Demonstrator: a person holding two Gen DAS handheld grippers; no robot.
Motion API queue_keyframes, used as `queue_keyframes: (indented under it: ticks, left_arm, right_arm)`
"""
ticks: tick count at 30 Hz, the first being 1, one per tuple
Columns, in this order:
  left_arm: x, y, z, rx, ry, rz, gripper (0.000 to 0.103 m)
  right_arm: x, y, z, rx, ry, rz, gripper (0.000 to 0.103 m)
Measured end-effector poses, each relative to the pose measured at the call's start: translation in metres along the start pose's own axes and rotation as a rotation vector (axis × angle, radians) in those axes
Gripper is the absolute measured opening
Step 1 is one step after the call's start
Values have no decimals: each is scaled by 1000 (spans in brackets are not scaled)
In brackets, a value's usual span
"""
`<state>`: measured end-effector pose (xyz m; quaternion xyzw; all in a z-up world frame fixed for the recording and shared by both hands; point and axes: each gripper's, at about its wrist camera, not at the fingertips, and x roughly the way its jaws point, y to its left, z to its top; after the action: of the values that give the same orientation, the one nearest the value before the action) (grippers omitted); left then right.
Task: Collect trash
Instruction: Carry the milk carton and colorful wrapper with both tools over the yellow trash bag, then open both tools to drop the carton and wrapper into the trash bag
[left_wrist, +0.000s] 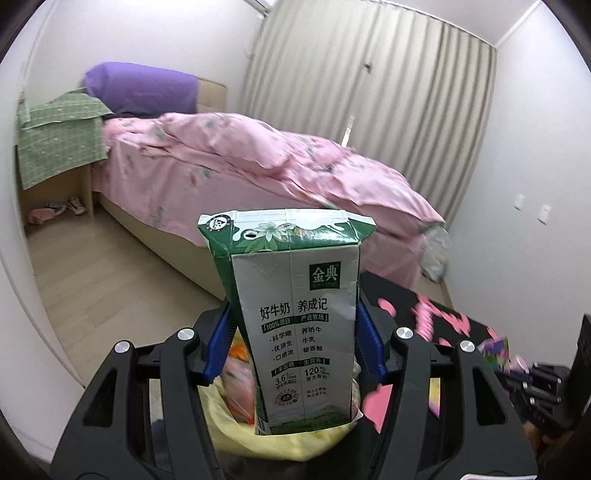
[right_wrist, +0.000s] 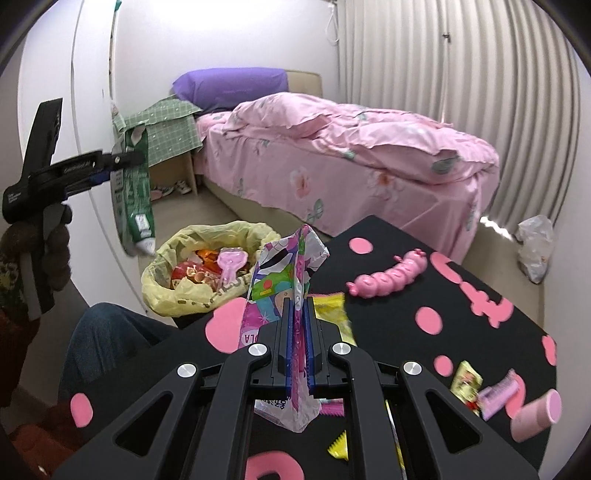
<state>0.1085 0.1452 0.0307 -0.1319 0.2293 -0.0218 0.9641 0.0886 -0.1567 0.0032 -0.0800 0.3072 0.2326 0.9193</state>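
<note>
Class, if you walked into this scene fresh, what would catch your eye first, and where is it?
A green-and-white milk carton clamped upright in the left tool, above a yellow-lined trash bin. Next, the colourful wrapper pinched in the right tool over the black, pink-spotted table. Behind lies a pink bed.

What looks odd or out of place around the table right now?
A crumpled white plastic bag lies loose on the floor near the bed's foot. Wrappers are scattered over the table, and the milk carton looks dented at its top.
</note>
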Motion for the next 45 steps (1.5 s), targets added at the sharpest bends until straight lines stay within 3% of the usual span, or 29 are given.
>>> queue_keyframes:
  ticks: [6,11,14,21,26,32,35,38,41,42,43,44,45]
  left_arm:
    - [21,16,7,-14,-43,31,55]
    - [41,17,5,10,-59,15,55]
    - [64,25,-6,3,-19,4,55]
    - [115,48,-51,23,176,16,55]
    - [127,50,-73,67,257,8,54]
    - [141,51,-87,71,328,-18,53]
    - [141,54,-84,44,334,-34,53]
    - [142,60,-77,-26,362,-104,54]
    - [136,63,-69,-57,365,-119,66]
    - [132,61,-67,-49,351,-102,69]
    - [127,61,-64,-49,342,-103,73]
    - [122,60,-61,-60,337,-116,74]
    - [117,59,-59,-69,330,-121,74]
  right_arm:
    - [41,8,43,-8,-6,76,8]
    - [99,24,83,-5,17,151,8]
    - [141,36,94,-7,77,197,8]
    - [220,50,86,-26,246,232,8]
    - [240,55,74,-29,313,250,8]
    - [241,55,64,-20,317,247,8]
    - [239,52,63,-13,302,244,8]
    - [235,53,64,-12,296,256,8]
    - [234,56,62,-25,318,253,9]
    - [231,57,62,-34,316,239,11]
    - [230,57,63,-40,312,230,21]
    - [224,56,63,-46,303,223,38]
    - [219,55,63,-45,292,226,43]
